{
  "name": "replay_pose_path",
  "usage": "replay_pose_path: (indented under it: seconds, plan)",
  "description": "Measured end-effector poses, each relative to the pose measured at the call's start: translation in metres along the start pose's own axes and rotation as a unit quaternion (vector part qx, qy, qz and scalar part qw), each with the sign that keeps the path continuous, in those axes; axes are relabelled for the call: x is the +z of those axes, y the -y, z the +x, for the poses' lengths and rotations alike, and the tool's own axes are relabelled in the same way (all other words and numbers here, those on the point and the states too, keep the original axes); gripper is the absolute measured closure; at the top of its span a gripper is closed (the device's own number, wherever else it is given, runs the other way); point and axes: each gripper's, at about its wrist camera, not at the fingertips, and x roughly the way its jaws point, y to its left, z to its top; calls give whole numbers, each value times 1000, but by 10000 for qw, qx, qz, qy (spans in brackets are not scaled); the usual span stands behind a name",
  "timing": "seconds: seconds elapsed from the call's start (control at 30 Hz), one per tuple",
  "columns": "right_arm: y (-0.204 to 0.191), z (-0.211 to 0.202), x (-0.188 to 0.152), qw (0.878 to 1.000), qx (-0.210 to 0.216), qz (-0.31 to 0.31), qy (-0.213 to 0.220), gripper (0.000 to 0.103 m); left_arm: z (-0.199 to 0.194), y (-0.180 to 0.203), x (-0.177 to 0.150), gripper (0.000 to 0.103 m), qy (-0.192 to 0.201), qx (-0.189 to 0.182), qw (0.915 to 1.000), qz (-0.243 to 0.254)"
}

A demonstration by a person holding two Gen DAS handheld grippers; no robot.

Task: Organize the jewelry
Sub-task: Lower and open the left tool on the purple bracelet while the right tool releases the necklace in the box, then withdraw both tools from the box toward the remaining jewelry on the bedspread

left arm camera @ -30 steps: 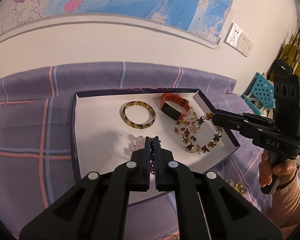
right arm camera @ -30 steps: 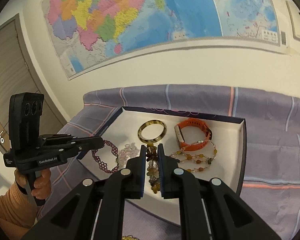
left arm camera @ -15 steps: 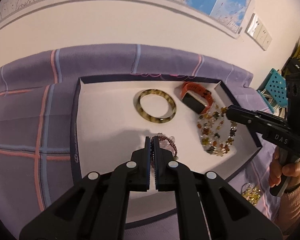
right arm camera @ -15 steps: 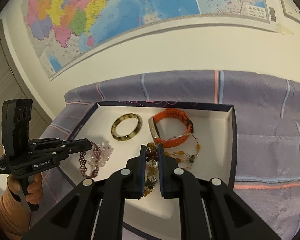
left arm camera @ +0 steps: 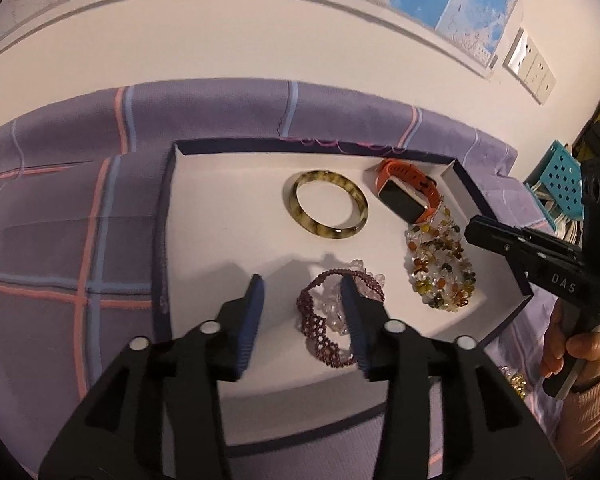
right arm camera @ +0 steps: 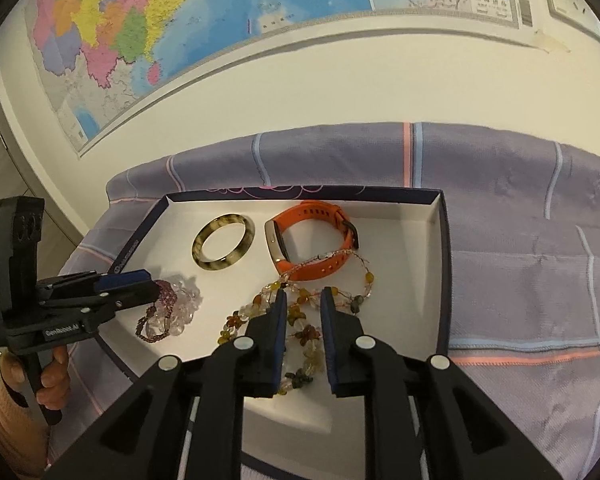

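**Both grippers letting go of bracelets inside the tray**

A garnet bracelet, dark red beads tangled with pale clear ones, lies on the white floor of the tray, near its front edge. The left gripper sits low over it, jaws opening and well apart; one blue pad overlaps the bracelet in view, but neither seems to press it, and the piece looks to rest on the tray.

To its right lies an amber necklace of brown, yellow and clear stones. The right gripper straddles part of it, jaws opening with a narrow gap. Beads sit between the pads; they appear loose, not pinched.

Further back lie a mottled bangle and an orange watch, which the necklace's far loop touches.

The tray rests on a purple checked cloth, below a wall map.

To finish this release well, I judge each gripper should open fully before lifting, then rise straight up, so no bead strand snags a pad and drags a piece out or onto its neighbours.
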Motion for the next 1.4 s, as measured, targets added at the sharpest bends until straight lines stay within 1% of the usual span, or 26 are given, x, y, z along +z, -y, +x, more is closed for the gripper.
replay_pose_path:
  seconds: [0.07,0.17,0.23,0.3,0.33,0.4,0.47,0.5,0.57,0.67,0.77,0.87,1.07,1.13,1.2,1.27,1.4]
  plan:
    - [-1,-7,-1,10000,31,-33,57,80,-12,-1,-2,55,154,15,9999,7]
    - [-5,-20,-5,9998,85,-125,144,77,-30,1,-6,54,350,12,9994,38]
    - [-7,-30,-8,9996,129,-176,202,73,-42,2,-11,53,469,32,9989,70]
    - [-10,-41,-12,9992,193,-224,268,66,-52,4,-15,52,562,11,9984,106]
    - [-12,-46,-14,9990,225,-248,297,66,-57,6,-19,51,614,24,9980,127]
    - [-17,-56,-19,9985,279,-336,344,65,-65,8,-27,48,680,-13,9976,151]
    - [-21,-66,-26,9978,347,-424,372,63,-72,9,-37,47,688,-23,9975,183]
    - [-24,-69,-30,9976,352,-470,372,60,-74,10,-41,47,680,-39,9975,202]
    - [-26,-76,-36,9973,332,-531,391,58,-78,10,-50,47,653,-51,9976,225]
    - [-28,-86,-51,9970,378,-571,352,58,-81,11,-63,47,591,-99,9980,182]
    - [-29,-88,-64,9972,394,-604,219,58,-82,11,-76,47,554,-23,9984,147]
    - [-34,-91,-82,9966,296,-762,93,58,-84,13,-88,47,514,8,9985,182]
    - [-51,-91,-117,9929,326,-1123,-205,59,-86,18,-115,47,387,-56,9991,134]
    - [-60,-85,-126,9905,288,-1295,-361,65,-85,20,-122,46,345,-62,9993,139]
    - [-67,-78,-132,9880,261,-1442,-485,72,-85,20,-126,46,316,-66,9994,144]
    - [-72,-74,-135,9869,271,-1507,-513,74,-86,20,-127,46,311,-24,9994,155]
    - [-76,-69,-135,9852,97,-1631,-521,74,-88,22,-129,44,326,-58,9993,154]
